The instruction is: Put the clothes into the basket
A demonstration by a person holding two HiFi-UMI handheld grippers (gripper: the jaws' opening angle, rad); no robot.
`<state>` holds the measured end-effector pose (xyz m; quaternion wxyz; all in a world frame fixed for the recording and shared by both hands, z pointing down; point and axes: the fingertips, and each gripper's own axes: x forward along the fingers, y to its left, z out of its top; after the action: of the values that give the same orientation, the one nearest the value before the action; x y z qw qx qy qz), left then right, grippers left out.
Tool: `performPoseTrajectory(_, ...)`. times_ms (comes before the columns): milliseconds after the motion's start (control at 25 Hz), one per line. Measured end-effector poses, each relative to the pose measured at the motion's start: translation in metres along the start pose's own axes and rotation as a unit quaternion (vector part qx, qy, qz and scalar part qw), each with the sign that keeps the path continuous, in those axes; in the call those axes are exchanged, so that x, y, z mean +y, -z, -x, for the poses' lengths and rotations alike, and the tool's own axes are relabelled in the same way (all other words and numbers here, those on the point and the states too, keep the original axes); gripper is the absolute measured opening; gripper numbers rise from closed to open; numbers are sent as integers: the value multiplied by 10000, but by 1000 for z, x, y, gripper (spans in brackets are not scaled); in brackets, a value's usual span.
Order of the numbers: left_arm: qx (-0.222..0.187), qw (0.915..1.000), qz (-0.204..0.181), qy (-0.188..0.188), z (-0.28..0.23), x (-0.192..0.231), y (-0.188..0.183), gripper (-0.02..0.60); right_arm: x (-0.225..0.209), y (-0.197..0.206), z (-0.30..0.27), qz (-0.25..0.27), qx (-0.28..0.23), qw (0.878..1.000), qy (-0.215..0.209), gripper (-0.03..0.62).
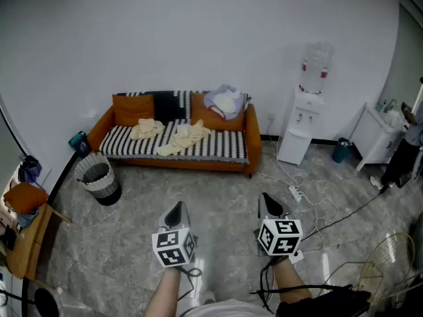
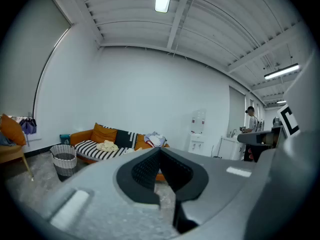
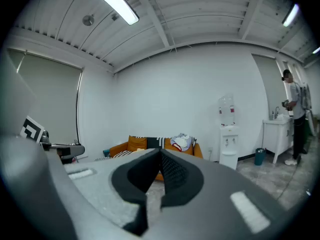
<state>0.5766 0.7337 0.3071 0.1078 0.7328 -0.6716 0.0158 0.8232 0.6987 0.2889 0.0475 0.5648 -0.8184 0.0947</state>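
Two grippers, head view: the left gripper (image 1: 176,207) and right gripper (image 1: 267,198) are side by side over the stone floor, well in front of the sofa (image 1: 198,164), both pointing toward it.
Clothes, head view: two cream clothes (image 1: 147,129) lie on the sofa seat, and a pale lilac garment (image 1: 225,102) is heaped against the sofa's back at its right end.
Basket, head view: the basket (image 1: 104,189) stands on the floor just off the sofa's front left corner; what is in it cannot be made out.
Jaws, left gripper view: the pads meet at their tips, with nothing between them; only floor shows through the slit behind.
Beyond the jaws, left gripper view: the sofa (image 2: 80,135) with cream clothes (image 2: 107,145) on its seat, and the basket (image 2: 64,160) to its left.
Jaws, right gripper view: fully closed tip to tip, holding nothing.
Beyond the jaws, right gripper view: the sofa (image 3: 120,148), partly hidden by the jaws, with the pale lilac garment (image 3: 182,142) at its right end; a water dispenser (image 3: 227,139) stands to the sofa's right.
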Motion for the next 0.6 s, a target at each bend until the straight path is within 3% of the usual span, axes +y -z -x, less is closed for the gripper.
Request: performPoseTrajectory(600,88,10000,4,18,-25,32,5,-5,10,0,-38,-140,-127,9998,-42,2)
